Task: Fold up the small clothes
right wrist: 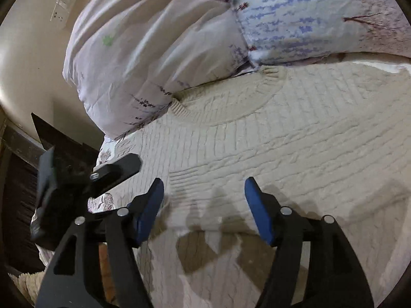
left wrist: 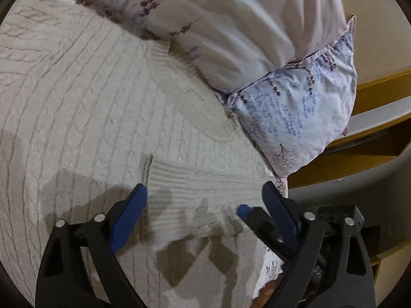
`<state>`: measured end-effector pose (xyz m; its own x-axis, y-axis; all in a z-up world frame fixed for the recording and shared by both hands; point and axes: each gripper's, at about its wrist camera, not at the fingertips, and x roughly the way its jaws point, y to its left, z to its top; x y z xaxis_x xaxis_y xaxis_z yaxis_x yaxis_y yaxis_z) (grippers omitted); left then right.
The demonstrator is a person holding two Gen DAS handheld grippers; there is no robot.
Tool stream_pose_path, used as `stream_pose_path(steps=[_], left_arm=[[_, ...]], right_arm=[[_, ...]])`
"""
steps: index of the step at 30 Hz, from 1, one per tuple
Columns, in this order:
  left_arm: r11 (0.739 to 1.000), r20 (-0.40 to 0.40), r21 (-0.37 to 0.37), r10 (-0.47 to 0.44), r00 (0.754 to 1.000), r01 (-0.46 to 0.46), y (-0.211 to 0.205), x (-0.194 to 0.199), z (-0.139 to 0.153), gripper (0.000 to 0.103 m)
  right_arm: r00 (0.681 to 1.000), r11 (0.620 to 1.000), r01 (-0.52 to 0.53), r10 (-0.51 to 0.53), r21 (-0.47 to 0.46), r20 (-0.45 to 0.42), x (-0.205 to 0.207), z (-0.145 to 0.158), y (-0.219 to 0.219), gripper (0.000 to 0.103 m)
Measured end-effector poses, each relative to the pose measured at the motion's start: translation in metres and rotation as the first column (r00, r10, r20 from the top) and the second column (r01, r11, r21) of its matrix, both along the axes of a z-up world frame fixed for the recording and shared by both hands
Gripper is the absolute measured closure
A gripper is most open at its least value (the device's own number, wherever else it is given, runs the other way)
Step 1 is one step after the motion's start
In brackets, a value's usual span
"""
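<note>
A cream cable-knit sweater (left wrist: 84,97) lies spread on the bed, its ribbed neckline (left wrist: 179,74) toward the pillows. A sleeve with a ribbed cuff (left wrist: 167,177) lies folded across the body. My left gripper (left wrist: 205,192) is open just above this sleeve, its blue pads on either side of it. The right gripper's blue fingertip (left wrist: 244,209) pokes in beside my left gripper's right finger. In the right wrist view the sweater (right wrist: 295,138) fills the bed, and my right gripper (right wrist: 204,187) is open and empty above the sleeve's ribbed cuff (right wrist: 185,177).
Two floral pillows (left wrist: 295,107) (right wrist: 159,51) rest against the sweater's neckline. A wooden headboard shelf (left wrist: 372,141) is at right. The other gripper's black body (right wrist: 77,179) is at the bed's left edge, beside dark furniture (right wrist: 20,192). A wall socket plate (right wrist: 64,5) is on the wall.
</note>
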<state>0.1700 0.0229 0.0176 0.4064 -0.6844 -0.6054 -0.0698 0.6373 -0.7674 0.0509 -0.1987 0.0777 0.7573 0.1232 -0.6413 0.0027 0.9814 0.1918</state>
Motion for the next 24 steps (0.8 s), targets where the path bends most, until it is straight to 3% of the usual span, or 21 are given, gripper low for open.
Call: stream_pose_path(steps=[6, 9, 11, 14, 18, 24], left_arm=[[0.999, -0.060, 0.045, -0.004, 0.998, 0.007, -0.002, 0.006, -0.014, 0.030], [0.997, -0.073, 0.082, -0.002, 0.997, 0.008, -0.001, 0.012, -0.016, 0.044], [0.994, -0.092, 0.107, 0.004, 0.996, 0.006, 0.000, 0.018, -0.019, 0.067], [0.992, -0.118, 0.122, -0.001, 0.993, 0.016, 0.002, 0.024, -0.026, 0.091], [0.991, -0.102, 0.119, -0.049, 0.994, 0.061, 0.001, 0.032, -0.020, 0.097], [0.982, 0.034, 0.170, -0.092, 0.995, 0.085, 0.004, 0.061, 0.024, 0.097]], right_arm=[[0.984, 0.973, 0.158, -0.168, 0.167, 0.050, -0.035, 0.014, -0.059, 0.037], [0.969, 0.950, 0.218, -0.238, 0.223, 0.064, -0.051, 0.018, -0.084, 0.037], [0.958, 0.936, 0.253, -0.277, 0.246, 0.069, -0.061, 0.017, -0.097, 0.037], [0.945, 0.919, 0.289, -0.318, 0.270, 0.071, -0.073, 0.013, -0.112, 0.037], [0.933, 0.905, 0.321, -0.354, 0.278, 0.074, -0.082, 0.010, -0.117, 0.037], [0.918, 0.877, 0.347, -0.390, 0.333, 0.071, -0.090, 0.010, -0.129, 0.037]])
